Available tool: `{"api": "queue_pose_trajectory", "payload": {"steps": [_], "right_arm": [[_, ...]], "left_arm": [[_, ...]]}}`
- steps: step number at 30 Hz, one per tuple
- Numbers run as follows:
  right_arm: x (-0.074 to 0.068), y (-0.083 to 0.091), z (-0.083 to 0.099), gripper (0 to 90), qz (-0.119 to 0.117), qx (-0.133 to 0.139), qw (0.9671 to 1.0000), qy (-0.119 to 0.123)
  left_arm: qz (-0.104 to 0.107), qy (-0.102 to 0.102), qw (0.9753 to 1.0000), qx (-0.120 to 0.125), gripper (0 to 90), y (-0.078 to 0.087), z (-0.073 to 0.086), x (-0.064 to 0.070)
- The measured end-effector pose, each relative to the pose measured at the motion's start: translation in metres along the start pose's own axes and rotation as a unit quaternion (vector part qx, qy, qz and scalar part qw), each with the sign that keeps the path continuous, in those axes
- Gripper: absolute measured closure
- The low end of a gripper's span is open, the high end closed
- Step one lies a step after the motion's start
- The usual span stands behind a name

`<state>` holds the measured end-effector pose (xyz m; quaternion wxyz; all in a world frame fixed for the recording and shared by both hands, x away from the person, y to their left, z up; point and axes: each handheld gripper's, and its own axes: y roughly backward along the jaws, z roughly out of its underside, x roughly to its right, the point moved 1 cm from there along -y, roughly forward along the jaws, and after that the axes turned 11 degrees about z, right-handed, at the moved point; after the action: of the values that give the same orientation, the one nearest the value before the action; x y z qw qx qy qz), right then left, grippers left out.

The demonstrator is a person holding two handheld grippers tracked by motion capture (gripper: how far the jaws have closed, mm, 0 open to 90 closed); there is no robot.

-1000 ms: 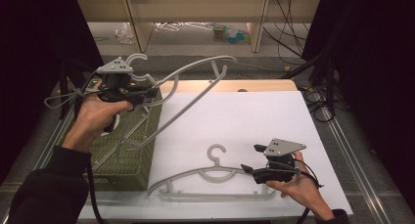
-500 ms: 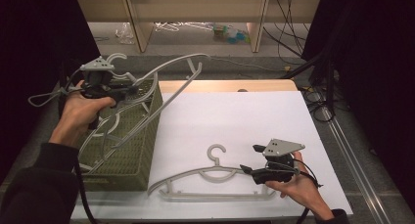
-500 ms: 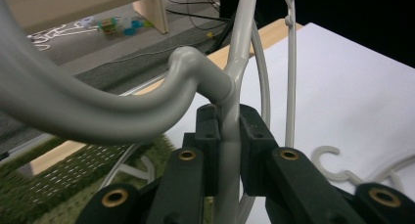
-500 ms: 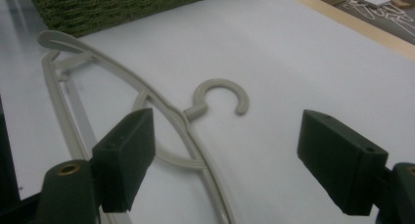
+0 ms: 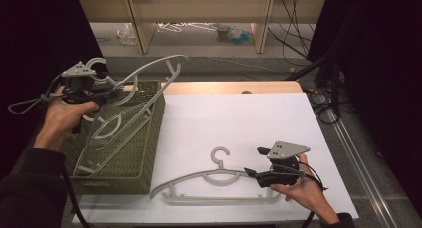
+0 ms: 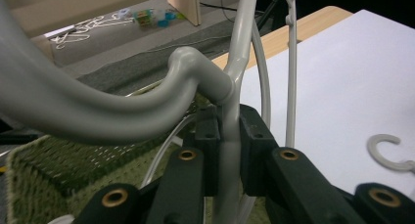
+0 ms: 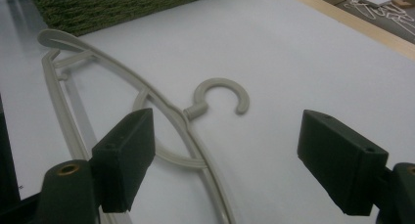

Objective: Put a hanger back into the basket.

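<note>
The left tool (image 6: 226,150) is clamped narrow on a grey hanger (image 6: 147,104) above the green basket (image 5: 144,153). The right tool (image 7: 235,160) gapes wide, another hanger (image 7: 161,109) lying just ahead of it.

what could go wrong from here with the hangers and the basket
1. The left hand-held gripper clamps the lifted hanger on one thin bar near its hook, with the far end sticking above the green basket; it may pivot or catch on the rim when lowered.
2. A second hanger already leans in the basket, so the two may tangle.
3. The right hand-held gripper is open over the flat hanger on the white sheet; its thin bars could slide away.
</note>
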<state>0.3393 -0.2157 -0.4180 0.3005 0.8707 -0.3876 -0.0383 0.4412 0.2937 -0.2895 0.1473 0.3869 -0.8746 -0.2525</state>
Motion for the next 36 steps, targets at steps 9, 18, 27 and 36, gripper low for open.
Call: {"api": "queue_pose_trajectory", "payload": {"steps": [9, 18, 27, 36], "right_arm": [[0.0, 0.0, 0.0, 22.6, -0.002, -0.006, 1.0, -0.002], [0.0, 0.0, 0.0, 22.5, -0.001, -0.002, 1.0, 0.003], [0.0, 0.0, 0.0, 21.0, -0.002, -0.004, 1.0, -0.003], [0.0, -0.001, 0.001, 20.6, -0.002, -0.001, 1.0, 0.001]], "left_arm": [[-0.033, 0.032, 0.9989, 0.0, 80.4, 0.006, 0.025, -0.021], [-0.053, 0.052, 0.9972, -0.003, 80.4, 0.012, 0.048, -0.038], [-0.06, 0.052, 0.9964, -0.032, 80.4, 0.012, 0.06, -0.048], [-0.072, 0.053, 0.9944, -0.057, 80.4, 0.011, 0.072, -0.055]]}}
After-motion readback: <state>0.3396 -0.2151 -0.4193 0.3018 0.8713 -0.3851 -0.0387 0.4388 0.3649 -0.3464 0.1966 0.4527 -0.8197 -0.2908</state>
